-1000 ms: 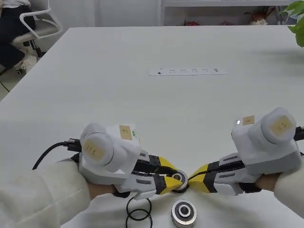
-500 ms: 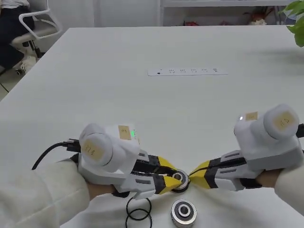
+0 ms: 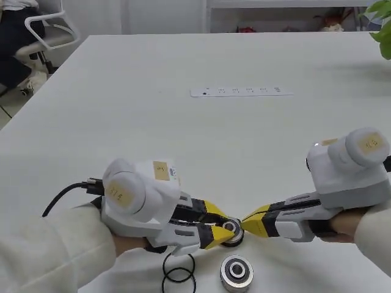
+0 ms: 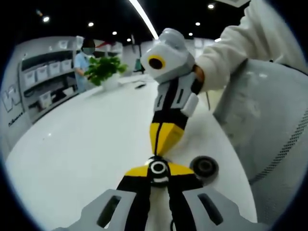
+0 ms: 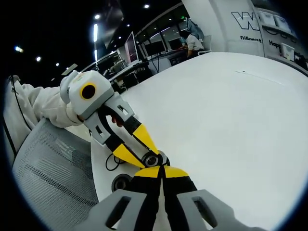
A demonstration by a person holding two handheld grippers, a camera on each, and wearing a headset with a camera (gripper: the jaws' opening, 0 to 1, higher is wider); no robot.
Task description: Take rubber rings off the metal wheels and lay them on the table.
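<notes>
Table point(image 3: 122, 122): loose wheel point(image 3: 236, 271), perhaps two rings point(image 3: 178, 270), power strip point(image 3: 241, 92).

White sleeves point(image 3: 52, 250), yellow-tipped black tongs point(image 3: 227, 229)

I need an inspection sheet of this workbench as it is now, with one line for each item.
Surface: white table, no stains seen.
Job's things: held metal wheel between the left jaws; second metal wheel flat on the table; two rubber rings overlapping beside it.
Clutter: nothing seen.
Grippers: left gripper shut on the held metal wheel; right gripper shut, tips at that wheel's rim; whether it pinches a ring cannot be told.
Cables: black cable behind the left gripper.
Surroundings: socket strip further along the table; office chair; plant.
</notes>
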